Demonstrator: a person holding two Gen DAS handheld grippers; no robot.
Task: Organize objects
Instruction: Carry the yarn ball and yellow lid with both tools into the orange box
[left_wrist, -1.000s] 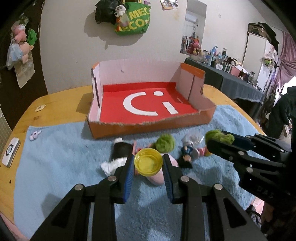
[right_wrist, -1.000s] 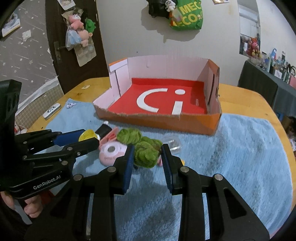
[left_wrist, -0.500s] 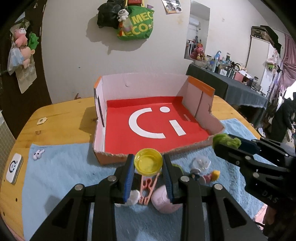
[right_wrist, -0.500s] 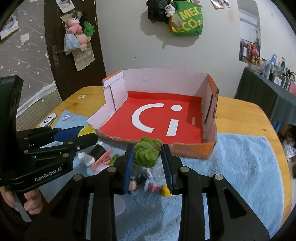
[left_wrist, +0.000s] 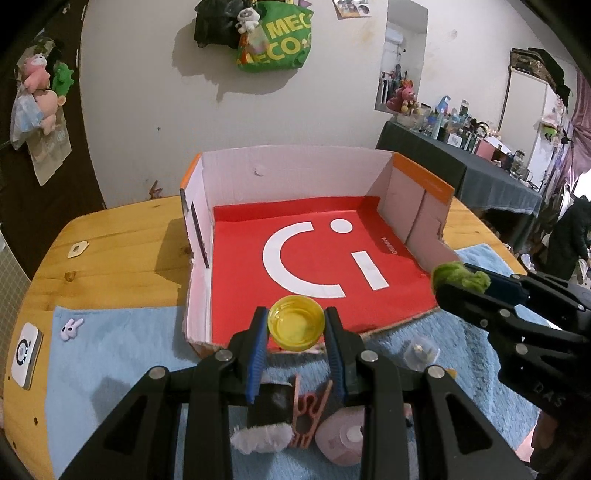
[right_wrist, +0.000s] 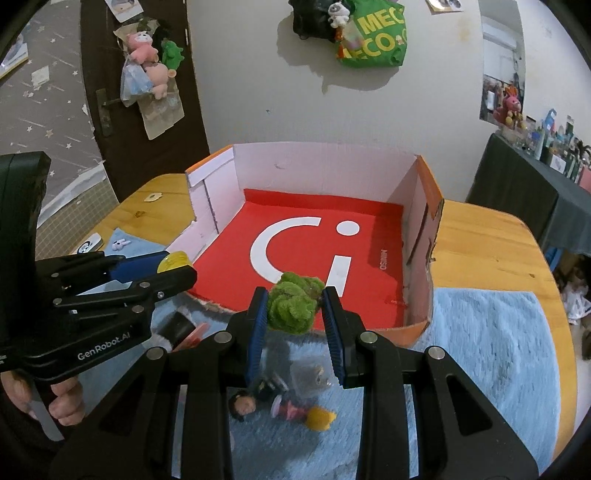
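A round wooden worktop (left_wrist: 110, 236) is seen, its near part covered by a blue towel (right_wrist: 491, 343), with a white wall behind it and a dark door to the left. One open cardboard box (left_wrist: 295, 173) with a red floor stands on the worktop, its front edge on the towel. On the wall above the box one green bag (right_wrist: 373, 33) is hung. Two claws are counted. The left claw (left_wrist: 295, 332) is clamped on one yellow cap (left_wrist: 295, 326), held over the box's front edge. The right claw (right_wrist: 294, 308) is clamped on one green fuzzy ball (right_wrist: 293, 306), also held over the box's front edge. On the towel in front of the box are left one small doll (right_wrist: 243, 406), one pink clip (left_wrist: 308, 413), one pink round case (left_wrist: 343, 439) and one black tube (left_wrist: 273, 406). A hand (right_wrist: 62, 406) is seen on the left claw's handle.
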